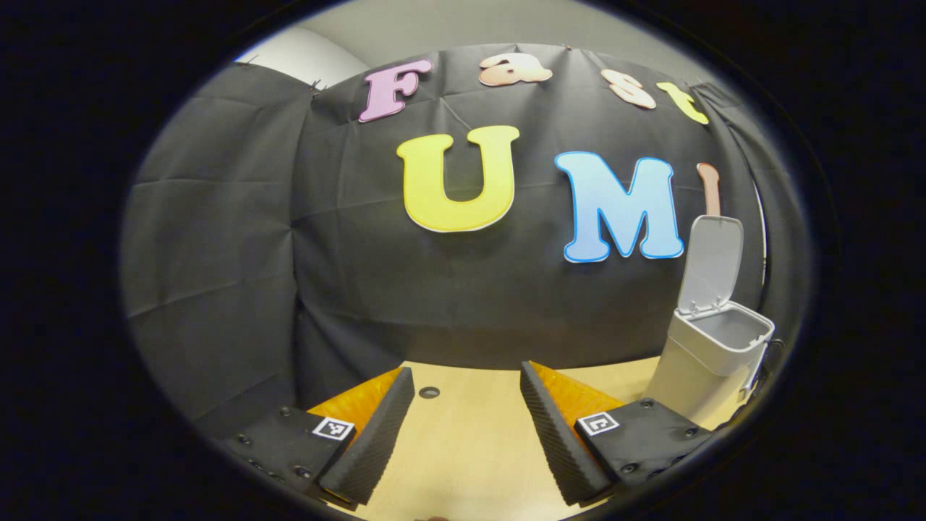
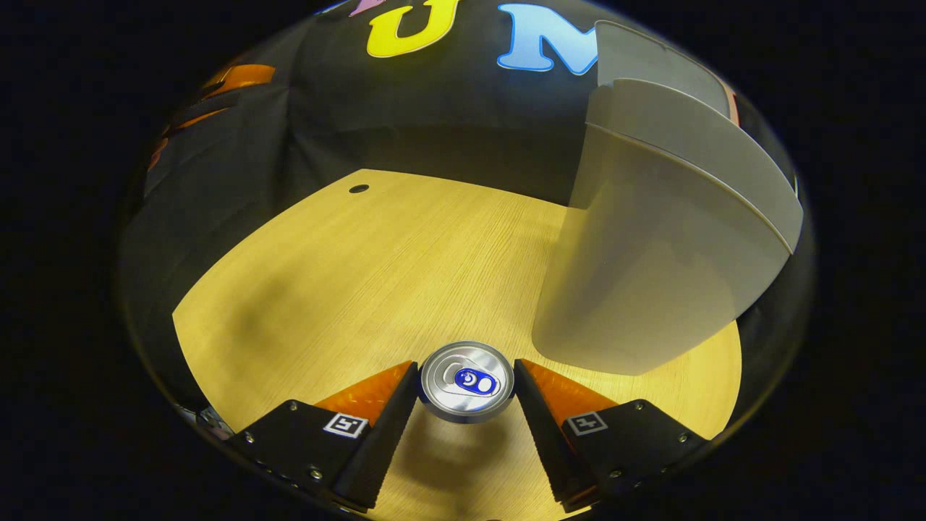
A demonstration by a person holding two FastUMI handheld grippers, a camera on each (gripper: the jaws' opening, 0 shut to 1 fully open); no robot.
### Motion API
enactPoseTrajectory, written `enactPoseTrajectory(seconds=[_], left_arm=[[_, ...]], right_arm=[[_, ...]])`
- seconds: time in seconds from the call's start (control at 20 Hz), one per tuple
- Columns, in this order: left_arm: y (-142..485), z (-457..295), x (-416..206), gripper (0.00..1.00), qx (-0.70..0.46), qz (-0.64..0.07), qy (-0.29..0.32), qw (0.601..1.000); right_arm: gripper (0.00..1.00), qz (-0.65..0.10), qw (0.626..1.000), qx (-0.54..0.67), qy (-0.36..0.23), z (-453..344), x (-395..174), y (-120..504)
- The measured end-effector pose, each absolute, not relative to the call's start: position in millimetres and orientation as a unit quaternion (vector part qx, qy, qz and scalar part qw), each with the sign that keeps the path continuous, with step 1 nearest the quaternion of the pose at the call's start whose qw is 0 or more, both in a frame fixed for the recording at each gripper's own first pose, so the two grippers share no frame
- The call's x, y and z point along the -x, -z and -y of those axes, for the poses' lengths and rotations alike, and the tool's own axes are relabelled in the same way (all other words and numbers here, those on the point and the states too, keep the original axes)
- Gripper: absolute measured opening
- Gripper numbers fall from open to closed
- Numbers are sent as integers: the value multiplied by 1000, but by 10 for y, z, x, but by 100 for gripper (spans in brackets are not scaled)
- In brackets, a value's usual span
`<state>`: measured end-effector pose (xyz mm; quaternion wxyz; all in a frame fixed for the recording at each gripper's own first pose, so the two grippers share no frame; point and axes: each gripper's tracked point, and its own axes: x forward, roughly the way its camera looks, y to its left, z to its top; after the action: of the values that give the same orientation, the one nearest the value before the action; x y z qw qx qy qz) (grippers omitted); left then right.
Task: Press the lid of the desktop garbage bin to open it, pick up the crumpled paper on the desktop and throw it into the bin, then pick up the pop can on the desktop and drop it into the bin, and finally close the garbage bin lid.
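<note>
The pop can (image 2: 466, 381), seen from above with its silver top and blue tab, sits between the fingers of my right gripper (image 2: 466, 364). Both fingers press on its sides, and its shadow falls on the wooden desktop (image 2: 347, 289) below. The pale grey garbage bin (image 2: 651, 275) stands close by on the right, its lid (image 2: 636, 54) raised. In the left gripper view the same bin (image 1: 698, 376) stands at the far right with its lid (image 1: 712, 264) upright and its mouth open. My left gripper (image 1: 464, 370) is open over the desktop, with nothing between its fingers.
The desktop (image 1: 470, 434) ends at the black cloth wall behind. A small round hole (image 2: 358, 189) lies near its back edge, also seen as a hole (image 1: 429, 392) between the left gripper's fingertips. Bare wood stretches left of the can.
</note>
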<state>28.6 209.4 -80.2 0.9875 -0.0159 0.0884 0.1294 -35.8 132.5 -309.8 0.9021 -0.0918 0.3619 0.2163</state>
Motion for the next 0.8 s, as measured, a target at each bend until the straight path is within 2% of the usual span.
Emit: enactPoseTrajectory(seconds=[0.55, 0.6, 0.75, 0.8], left_arm=[[942, -2029, -353, 94, 17, -99, -116, 988], [947, -2016, -369, 99, 18, -98, -114, 988], [967, -1979, -427, 99, 19, -100, -108, 989], [969, -1966, -433, 94, 20, -100, -106, 989]], right_arm=[[84, -277, 934, 50, -219, -1484, 107, 2226], [84, -266, 937, 45, -221, -1496, 79, 2112], [84, -222, 949, 26, -224, -1557, -45, 1645], [84, -209, 952, 21, -224, -1560, -83, 1517]])
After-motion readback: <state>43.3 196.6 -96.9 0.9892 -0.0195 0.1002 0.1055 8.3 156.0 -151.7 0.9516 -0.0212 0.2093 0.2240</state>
